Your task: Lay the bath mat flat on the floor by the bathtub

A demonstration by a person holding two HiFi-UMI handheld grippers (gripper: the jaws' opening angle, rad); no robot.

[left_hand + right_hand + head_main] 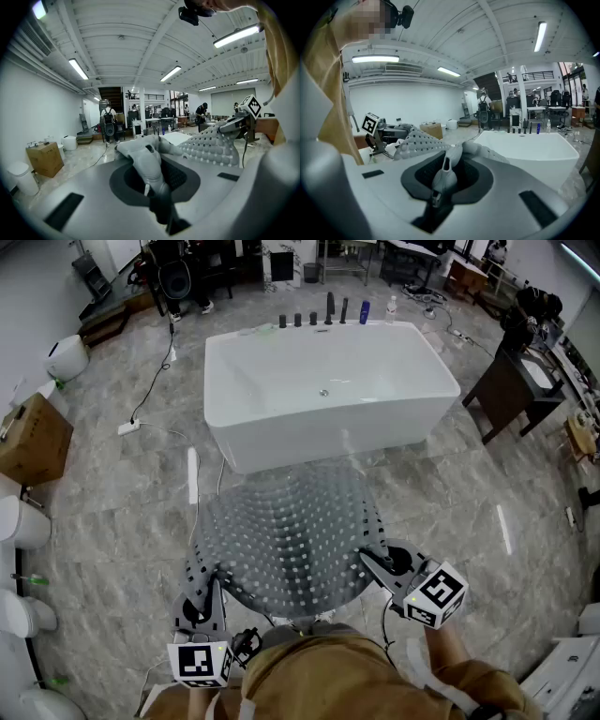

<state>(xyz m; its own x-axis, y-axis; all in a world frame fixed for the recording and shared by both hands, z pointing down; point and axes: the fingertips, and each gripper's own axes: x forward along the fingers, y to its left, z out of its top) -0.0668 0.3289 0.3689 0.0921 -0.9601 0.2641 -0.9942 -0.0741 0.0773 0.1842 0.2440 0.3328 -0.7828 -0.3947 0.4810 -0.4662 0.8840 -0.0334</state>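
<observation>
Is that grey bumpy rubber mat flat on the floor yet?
No. The grey bumpy mat is held up: left gripper and right gripper each pinch a corner.

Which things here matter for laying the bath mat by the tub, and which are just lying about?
For the job:
- bath mat, near edge held by the left gripper and right gripper
- bathtub
- floor

Lying about:
- cardboard box
- bottles at the tub's far edge
- power strip
- dark table

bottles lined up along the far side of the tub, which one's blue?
The blue bottle, second from the right end: dark bottles to its left, a clear bottle to its right.
</observation>
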